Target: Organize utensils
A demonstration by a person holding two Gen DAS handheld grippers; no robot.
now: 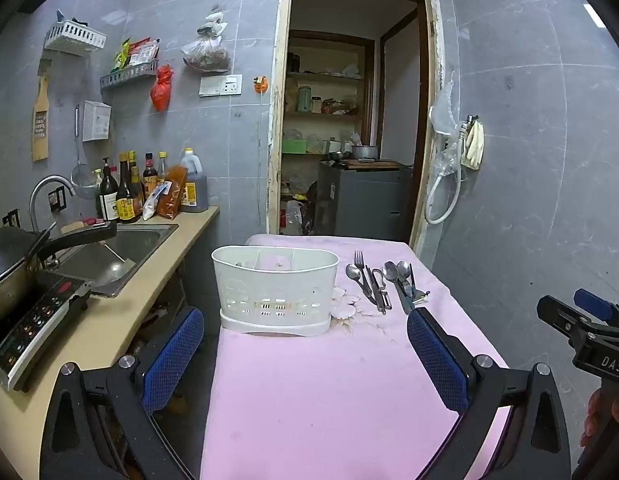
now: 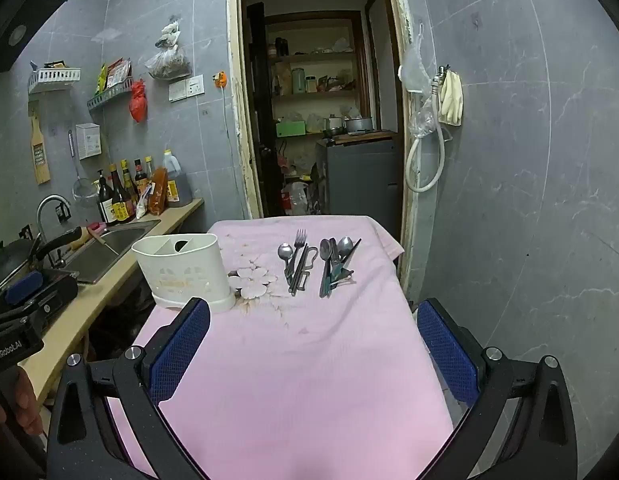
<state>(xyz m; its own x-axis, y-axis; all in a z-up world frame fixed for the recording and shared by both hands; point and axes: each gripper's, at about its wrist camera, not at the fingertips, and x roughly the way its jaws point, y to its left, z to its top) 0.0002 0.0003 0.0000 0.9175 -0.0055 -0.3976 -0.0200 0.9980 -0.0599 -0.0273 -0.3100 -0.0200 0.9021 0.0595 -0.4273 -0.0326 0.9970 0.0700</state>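
Fingers [image 2: 445,344] spread (both grippers), utensils [image 2: 313,264] untouched.

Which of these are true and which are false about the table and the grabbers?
1. The white utensil holder stands upright on the pink cloth. True.
2. The fork is already in the holder. False: it lies on the cloth among the spoons.
3. The left gripper has its jaws open. True.
4. The right gripper holds a spoon. False: its jaws are open and hold nothing.
5. The holder sits left of the utensils. True.
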